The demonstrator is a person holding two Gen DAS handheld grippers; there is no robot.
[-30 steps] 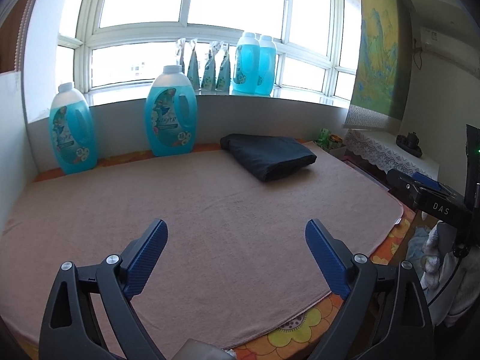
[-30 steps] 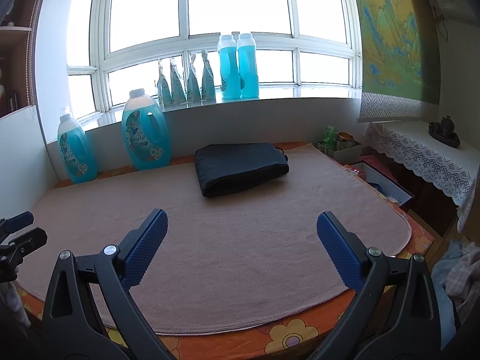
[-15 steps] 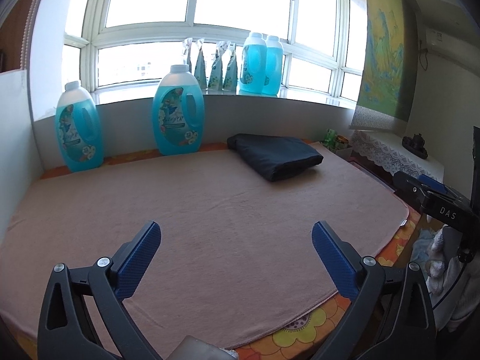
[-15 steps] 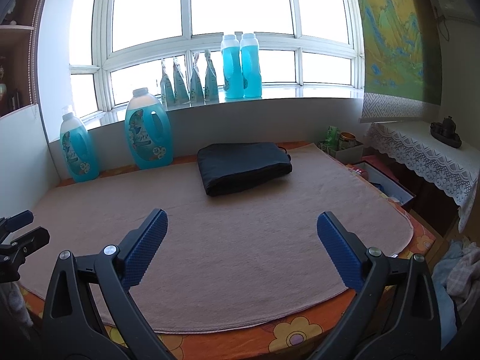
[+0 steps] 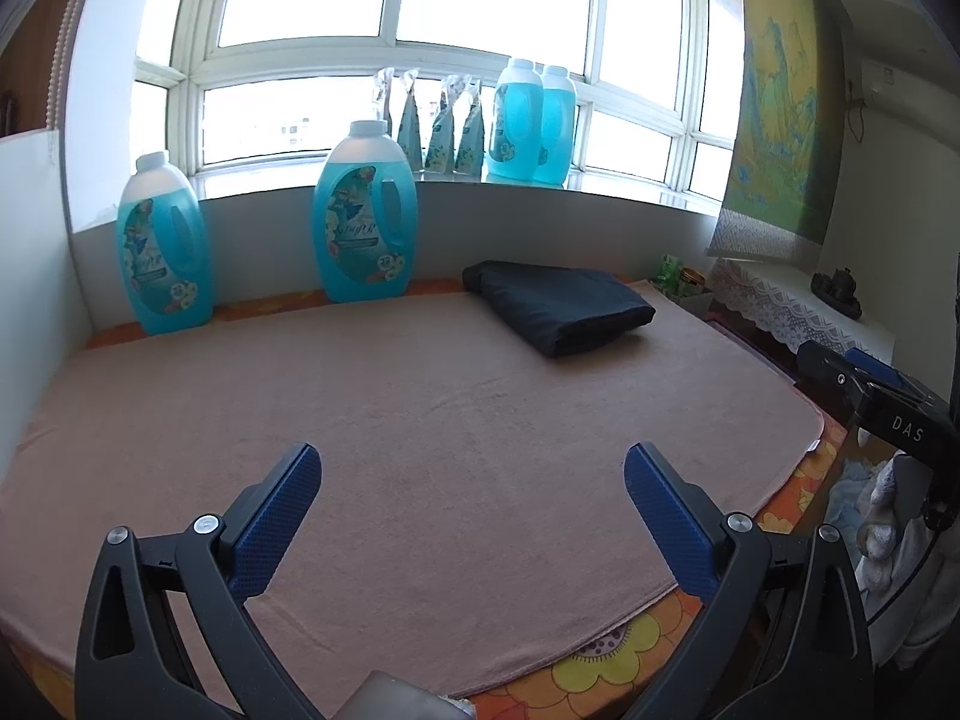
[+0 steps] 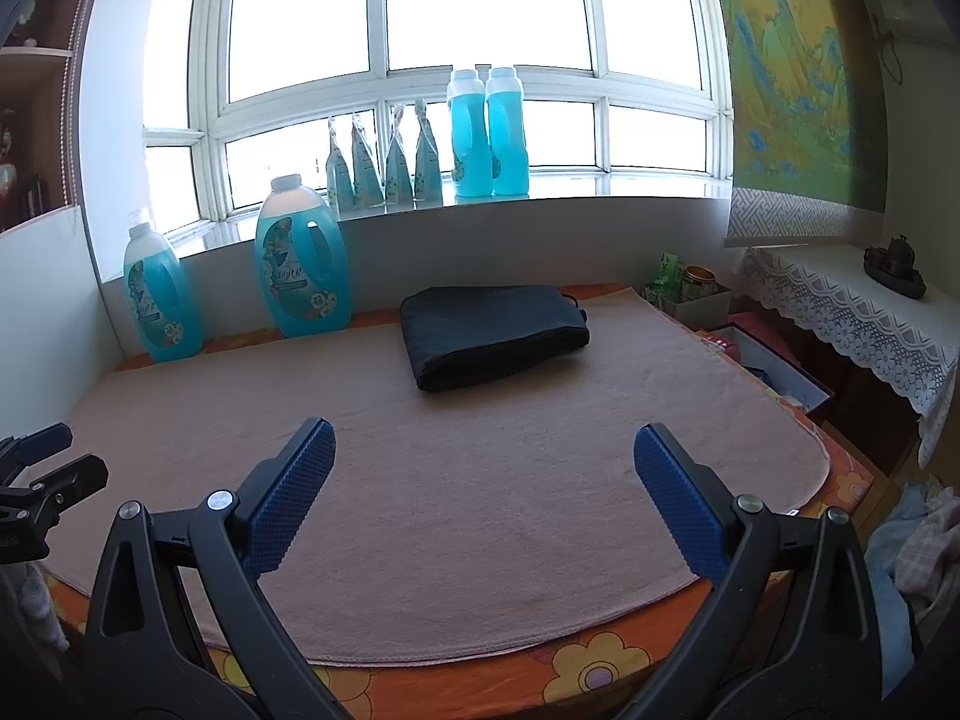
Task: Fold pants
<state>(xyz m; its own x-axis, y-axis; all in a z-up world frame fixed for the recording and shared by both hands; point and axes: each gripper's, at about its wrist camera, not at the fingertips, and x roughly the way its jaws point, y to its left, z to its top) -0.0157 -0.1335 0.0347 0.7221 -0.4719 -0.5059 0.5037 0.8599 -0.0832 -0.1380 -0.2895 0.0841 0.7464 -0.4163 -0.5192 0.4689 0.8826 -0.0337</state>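
The dark pants (image 5: 561, 305) lie folded into a compact rectangle at the far side of the pink towel-covered table (image 5: 420, 420), below the window sill. They also show in the right wrist view (image 6: 492, 335). My left gripper (image 5: 471, 471) is open and empty, held above the near part of the towel. My right gripper (image 6: 483, 447) is open and empty, also over the near edge. Both are well short of the pants. The right gripper's body shows at the right edge of the left wrist view (image 5: 888, 408), and the left gripper shows at the left edge of the right wrist view (image 6: 42, 480).
Two large blue detergent bottles (image 5: 363, 213) (image 5: 162, 246) stand at the back left of the table. More bottles and pouches (image 6: 486, 132) stand on the sill. A lace-covered side table (image 6: 852, 312) and boxes (image 6: 774, 366) are to the right. Clothes (image 6: 918, 546) lie at lower right.
Both grippers stay open and empty. The left wrist view has shifted slightly, so the pants and bottles sit a little further right and lower. The pants have not moved.
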